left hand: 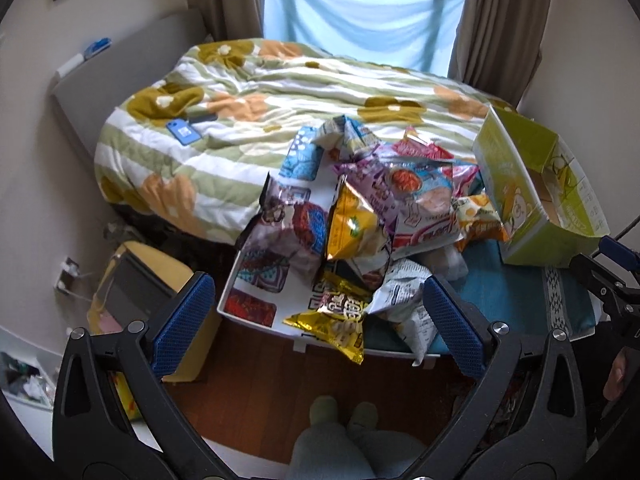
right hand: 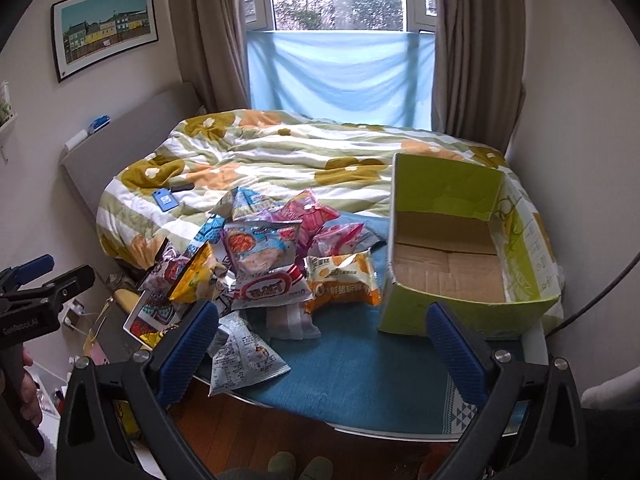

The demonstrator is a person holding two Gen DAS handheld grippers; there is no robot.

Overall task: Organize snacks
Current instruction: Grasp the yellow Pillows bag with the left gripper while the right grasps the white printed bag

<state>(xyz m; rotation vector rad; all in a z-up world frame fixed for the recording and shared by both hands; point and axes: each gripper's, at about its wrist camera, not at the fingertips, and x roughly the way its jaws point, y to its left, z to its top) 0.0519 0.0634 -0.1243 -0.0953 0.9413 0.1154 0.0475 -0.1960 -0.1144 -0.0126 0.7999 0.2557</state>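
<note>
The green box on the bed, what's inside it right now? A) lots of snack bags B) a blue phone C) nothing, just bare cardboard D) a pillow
C: the right wrist view looks down into the green box and shows only its brown cardboard bottom; the snack bags lie piled beside it.

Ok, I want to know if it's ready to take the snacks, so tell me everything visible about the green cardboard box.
The green cardboard box sits upright on the blue mat at the bed's foot, right of the snack pile. Its top flaps stand open, the brown corrugated inside looks empty. Printed outside is a cartoon bear. An orange snack bag lies right beside its left wall. Neither gripper touches it.
</note>
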